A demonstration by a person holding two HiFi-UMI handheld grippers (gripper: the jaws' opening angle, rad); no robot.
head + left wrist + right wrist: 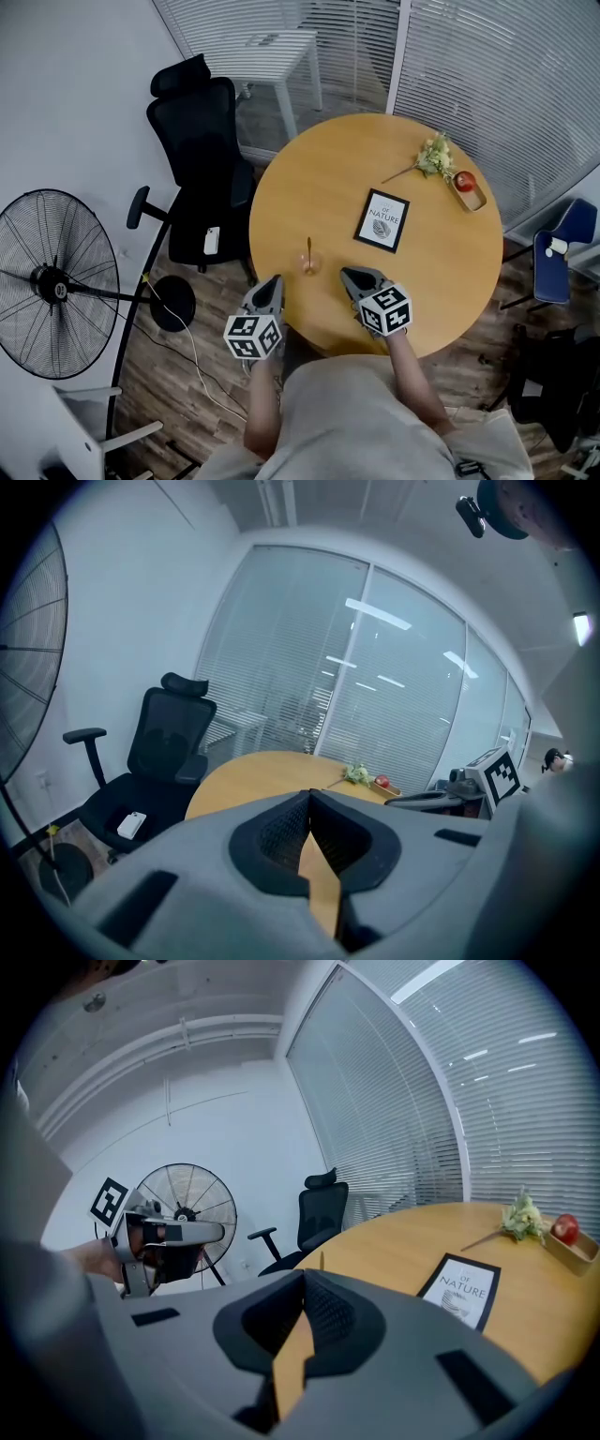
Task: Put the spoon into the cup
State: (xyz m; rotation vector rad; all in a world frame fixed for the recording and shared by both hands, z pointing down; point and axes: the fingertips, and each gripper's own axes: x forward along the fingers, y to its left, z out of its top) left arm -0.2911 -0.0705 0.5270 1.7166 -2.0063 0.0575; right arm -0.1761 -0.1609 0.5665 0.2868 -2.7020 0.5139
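The spoon (308, 247) is apparently already standing in the cup (308, 269) at the counter's (431, 244) eight o'clock, and the left gripper (273, 280) and right gripper (349, 273) are hovering nearby, pressed together and empty, likely needing only withdrawal.

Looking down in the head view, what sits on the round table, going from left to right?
cup with the spoon standing in it → framed print → sprig of flowers → tray holding a red fruit

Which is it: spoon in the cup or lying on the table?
In the cup: the thin golden spoon stands upright out of the small clear cup on the round wooden table.
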